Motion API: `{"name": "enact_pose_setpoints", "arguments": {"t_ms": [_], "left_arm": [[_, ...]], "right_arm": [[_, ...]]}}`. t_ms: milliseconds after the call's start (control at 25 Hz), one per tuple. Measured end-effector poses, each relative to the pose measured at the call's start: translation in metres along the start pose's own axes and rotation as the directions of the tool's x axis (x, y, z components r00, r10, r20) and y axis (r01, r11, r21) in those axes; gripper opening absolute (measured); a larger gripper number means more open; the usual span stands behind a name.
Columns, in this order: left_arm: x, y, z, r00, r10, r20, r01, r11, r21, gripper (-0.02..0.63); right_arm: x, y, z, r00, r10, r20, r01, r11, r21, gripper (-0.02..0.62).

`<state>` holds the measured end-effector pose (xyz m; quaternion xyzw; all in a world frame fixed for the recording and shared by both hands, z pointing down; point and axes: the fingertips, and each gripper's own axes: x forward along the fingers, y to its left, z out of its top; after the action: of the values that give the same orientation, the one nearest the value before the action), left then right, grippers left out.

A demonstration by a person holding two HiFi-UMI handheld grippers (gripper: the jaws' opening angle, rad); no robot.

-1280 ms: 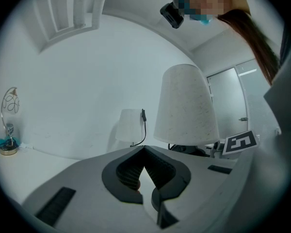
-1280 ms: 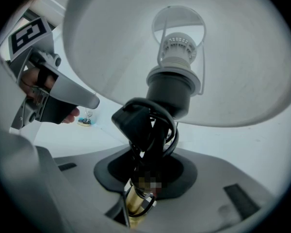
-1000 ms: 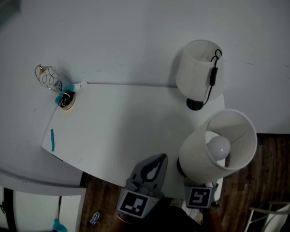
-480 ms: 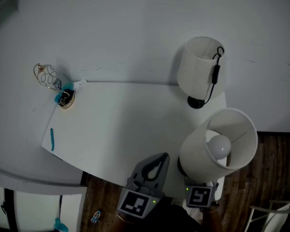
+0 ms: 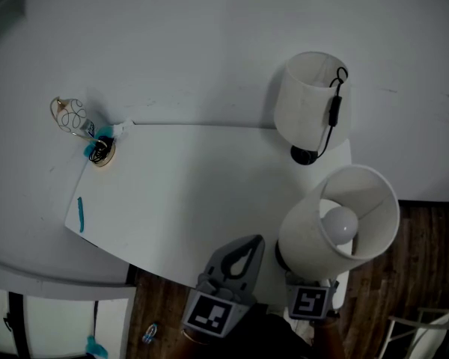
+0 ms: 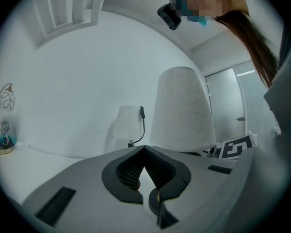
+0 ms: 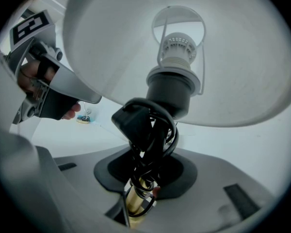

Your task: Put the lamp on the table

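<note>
A lamp with a white shade [image 5: 337,226] and a bare bulb [image 5: 340,224] hangs over the white table's [image 5: 187,193] front right corner. My right gripper [image 7: 140,188] is shut on its brass stem [image 7: 135,200], just below a bundle of black cord [image 7: 148,130]; the shade [image 7: 184,47] fills the right gripper view. In the head view only the right gripper's marker cube [image 5: 308,303] shows, under the shade. My left gripper [image 5: 238,259] is shut and holds nothing. It sits at the table's front edge, left of the held lamp [image 6: 181,110].
A second white-shaded lamp [image 5: 310,103] with a black cord stands on the table's back right corner, close behind the held one. A small wire ornament [image 5: 73,117] on a round base sits at the back left corner. A teal mark [image 5: 81,215] lies near the left edge. Dark wood floor [image 5: 426,260] lies at right.
The head view has shifted slightly, so the standing lamp sits a little higher in the picture. The held lamp and both grippers keep their places.
</note>
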<state>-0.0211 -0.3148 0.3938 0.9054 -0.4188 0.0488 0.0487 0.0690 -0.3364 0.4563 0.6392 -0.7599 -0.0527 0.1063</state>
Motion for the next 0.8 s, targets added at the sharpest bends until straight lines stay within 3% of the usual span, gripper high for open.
{"name": "enact_pose_setpoints", "arguments": {"t_ms": [800], "left_arm": [[0.0069, 0.0023, -0.0072, 1.000, -0.003, -0.023, 0.003, 1.000, -0.009, 0.003]], "right_arm": [[0.0074, 0.0061, -0.0079, 1.000, 0.004, -0.010, -0.004, 1.000, 0.028, 0.112]]}}
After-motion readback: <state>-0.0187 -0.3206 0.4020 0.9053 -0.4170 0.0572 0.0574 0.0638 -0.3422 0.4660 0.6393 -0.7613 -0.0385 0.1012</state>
